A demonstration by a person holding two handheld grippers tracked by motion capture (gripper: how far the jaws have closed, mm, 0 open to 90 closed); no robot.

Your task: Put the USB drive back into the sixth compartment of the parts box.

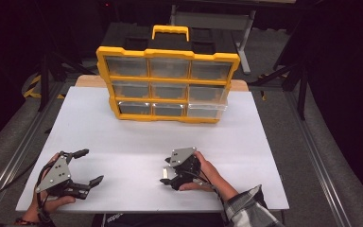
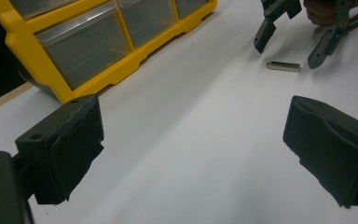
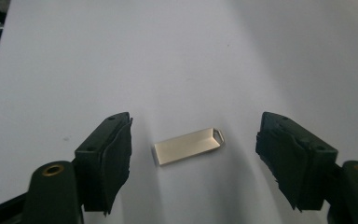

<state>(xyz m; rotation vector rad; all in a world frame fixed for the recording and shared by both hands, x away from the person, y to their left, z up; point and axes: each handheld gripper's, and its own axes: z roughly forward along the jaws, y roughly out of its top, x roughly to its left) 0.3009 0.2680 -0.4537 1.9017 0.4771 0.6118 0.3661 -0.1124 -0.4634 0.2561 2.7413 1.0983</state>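
Metal stick: a small silver USB-style stick (image 3: 189, 146) is lying flat on the white bench (image 1: 137, 132), at lower centre of the right gripper view, and at upper right of the left gripper view (image 2: 283, 66).
Long axis: it is running almost straight across the gap between the jaws, its looped end tilting slightly up toward the right-hand jaw.
Right gripper: the right gripper (image 3: 193, 158) is hanging over the stick with jaws apart, one on each side, neither touching it; in the high view it is sitting at lower centre (image 1: 170, 176).
Coming move, as a judgement: closing now would be pinching the stick end to end, so a turn of the wrist might be giving a surer hold across its narrow sides.
Left gripper: the left gripper (image 1: 89, 166) is resting at lower left, jaws wide apart and empty, well apart from the stick.
Drawer cabinet: a yellow cabinet (image 1: 168, 85) is standing at upper centre; its clear drawers are showing no contents I can make out, and the lower right drawer is sticking out slightly.
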